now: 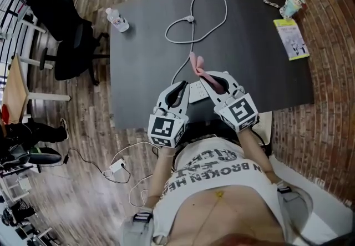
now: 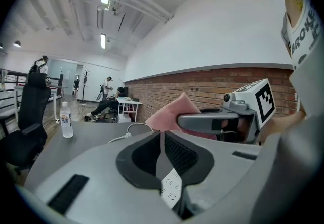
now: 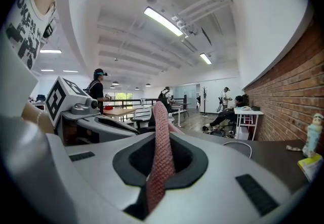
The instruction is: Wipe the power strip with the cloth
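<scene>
Left gripper (image 2: 161,136): jaws are closing right down and clamping the white plastic power strip (image 1: 196,93). Its white face with small slot marks is showing low between my pads, wedging down and to the right.

Right gripper (image 3: 161,134): jaws are closed and pinching the pink waffle-knit cloth (image 3: 161,162). The cloth is standing upright through the jaws and poking past the tips as a narrow band.

From the head view, I'm holding both grippers side by side at the near edge of the dark grey table (image 1: 249,73), with the marker cubes facing me. The power strip is sitting between them, hard against the left gripper's inner finger. I'm not able to tell if it's resting on the top or hanging just off it.

The cloth is sticking out ahead of the right tips, just beside the strip's far end. I can't say whether they're touching. In the left gripper view the cloth is showing as a pink peak behind the right gripper's finger, ahead of my left jaws.

The thin white cable (image 1: 208,31) is running from the strip's far end and looping across the middle of the table.

Other things, well apart from the work:
- A clear plastic water bottle (image 1: 117,20) is standing at the far left corner.
- A yellow-green booklet (image 1: 291,39) is lying at the far right.
- A black office chair (image 1: 69,23) is sitting off the table's left side.
</scene>
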A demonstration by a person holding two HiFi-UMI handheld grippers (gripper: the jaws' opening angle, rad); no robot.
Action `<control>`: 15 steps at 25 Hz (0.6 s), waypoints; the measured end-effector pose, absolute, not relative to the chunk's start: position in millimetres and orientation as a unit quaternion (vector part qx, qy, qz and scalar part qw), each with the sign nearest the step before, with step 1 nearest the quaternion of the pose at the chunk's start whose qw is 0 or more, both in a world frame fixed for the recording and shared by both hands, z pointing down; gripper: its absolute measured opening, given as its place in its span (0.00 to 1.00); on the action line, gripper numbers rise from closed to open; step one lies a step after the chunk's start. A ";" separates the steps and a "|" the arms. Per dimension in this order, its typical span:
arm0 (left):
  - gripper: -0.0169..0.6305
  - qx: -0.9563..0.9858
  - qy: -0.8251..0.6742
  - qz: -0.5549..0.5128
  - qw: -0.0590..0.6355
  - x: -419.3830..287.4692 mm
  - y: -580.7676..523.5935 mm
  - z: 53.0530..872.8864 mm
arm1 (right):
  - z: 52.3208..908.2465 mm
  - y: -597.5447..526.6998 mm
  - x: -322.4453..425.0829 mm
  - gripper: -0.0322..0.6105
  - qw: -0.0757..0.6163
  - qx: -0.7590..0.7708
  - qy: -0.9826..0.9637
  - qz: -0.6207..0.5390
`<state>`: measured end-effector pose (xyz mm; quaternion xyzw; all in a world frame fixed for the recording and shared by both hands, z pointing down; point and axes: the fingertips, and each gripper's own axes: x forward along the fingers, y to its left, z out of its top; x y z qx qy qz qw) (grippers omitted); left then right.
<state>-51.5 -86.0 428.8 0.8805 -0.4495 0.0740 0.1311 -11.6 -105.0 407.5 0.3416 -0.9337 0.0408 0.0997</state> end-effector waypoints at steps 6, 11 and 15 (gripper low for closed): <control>0.04 0.876 -0.448 0.094 0.152 -52.7 -89.2 458.5 | 426.1 -111.4 2.1 0.08 0.124 0.351 -0.927 0.045; 0.13 0.871 -0.436 0.135 0.183 -52.3 -87.0 500.8 | 444.2 -112.7 10.2 0.08 0.146 0.353 -0.922 0.055; 0.19 0.865 -0.420 0.184 0.205 -50.9 -82.2 541.1 | 459.3 -115.2 10.4 0.08 0.166 0.346 -0.922 0.058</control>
